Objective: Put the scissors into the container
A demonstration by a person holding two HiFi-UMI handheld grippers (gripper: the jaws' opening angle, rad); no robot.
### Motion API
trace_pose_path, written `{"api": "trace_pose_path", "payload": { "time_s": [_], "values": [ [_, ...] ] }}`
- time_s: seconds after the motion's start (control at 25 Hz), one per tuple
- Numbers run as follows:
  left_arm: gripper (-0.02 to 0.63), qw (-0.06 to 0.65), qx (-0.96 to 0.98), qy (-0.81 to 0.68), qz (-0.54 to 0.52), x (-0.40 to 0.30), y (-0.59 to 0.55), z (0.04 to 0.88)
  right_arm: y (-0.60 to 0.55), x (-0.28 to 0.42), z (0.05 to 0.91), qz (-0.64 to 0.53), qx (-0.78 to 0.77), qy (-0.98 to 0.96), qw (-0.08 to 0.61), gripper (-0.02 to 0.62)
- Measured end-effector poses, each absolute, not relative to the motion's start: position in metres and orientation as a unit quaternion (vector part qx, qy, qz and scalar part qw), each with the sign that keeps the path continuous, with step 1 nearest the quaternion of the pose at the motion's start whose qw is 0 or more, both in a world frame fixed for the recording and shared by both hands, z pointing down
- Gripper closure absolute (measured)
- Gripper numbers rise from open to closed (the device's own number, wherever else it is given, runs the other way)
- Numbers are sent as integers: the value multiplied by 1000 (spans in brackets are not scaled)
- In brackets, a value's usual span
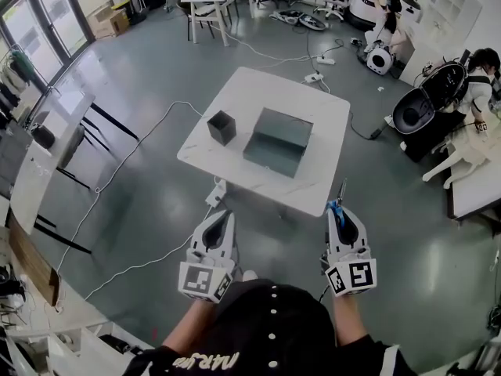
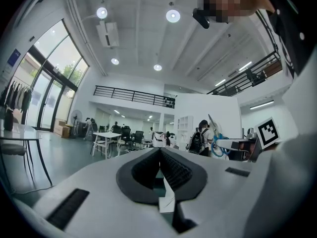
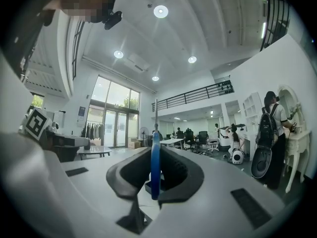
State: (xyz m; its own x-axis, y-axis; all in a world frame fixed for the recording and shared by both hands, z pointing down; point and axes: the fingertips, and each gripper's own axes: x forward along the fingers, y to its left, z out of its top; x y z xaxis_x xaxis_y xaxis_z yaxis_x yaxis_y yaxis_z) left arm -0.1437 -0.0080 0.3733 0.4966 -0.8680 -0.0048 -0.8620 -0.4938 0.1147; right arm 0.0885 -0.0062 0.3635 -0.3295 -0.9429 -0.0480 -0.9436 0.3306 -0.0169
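Two open containers stand on the white counter (image 1: 258,84), mid-frame: a small black bin (image 1: 222,127) and a larger grey box (image 1: 279,142). One pair of scissors (image 1: 340,197), lower right, is clenched in the right claw (image 1: 336,210). The left claw (image 1: 225,216) is closed and empty.

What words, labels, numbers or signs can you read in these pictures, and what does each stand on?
None reads clearly.
White lettering on the person's black shirt: upside down, not legible.
Small blue sign on the glass wall: too small.
Small sign beside the glass doors: too small.
Black-and-white square marker cube at left and another at right: patterns only, no words.
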Motion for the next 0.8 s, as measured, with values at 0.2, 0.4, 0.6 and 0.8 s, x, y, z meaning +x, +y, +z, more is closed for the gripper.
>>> {"api": "trace_pose_path", "payload": {
  "time_s": [0.2,0.4,0.6,0.8],
  "values": [
    [580,52,870,-489,-28,-152,-29,379,-23,76,370,2,-588,808,24,534],
    [580,64,875,-479,-18,-154,-43,389,-30,70,379,-2,-590,807,12,534],
    [580,79,877,-474,-11,-153,-56,403,-40,74,392,-20,-601,799,3,534],
    [580,83,876,-474,-6,-147,-73,407,-61,81,397,-19,-597,802,-2,534]
  ]
}}
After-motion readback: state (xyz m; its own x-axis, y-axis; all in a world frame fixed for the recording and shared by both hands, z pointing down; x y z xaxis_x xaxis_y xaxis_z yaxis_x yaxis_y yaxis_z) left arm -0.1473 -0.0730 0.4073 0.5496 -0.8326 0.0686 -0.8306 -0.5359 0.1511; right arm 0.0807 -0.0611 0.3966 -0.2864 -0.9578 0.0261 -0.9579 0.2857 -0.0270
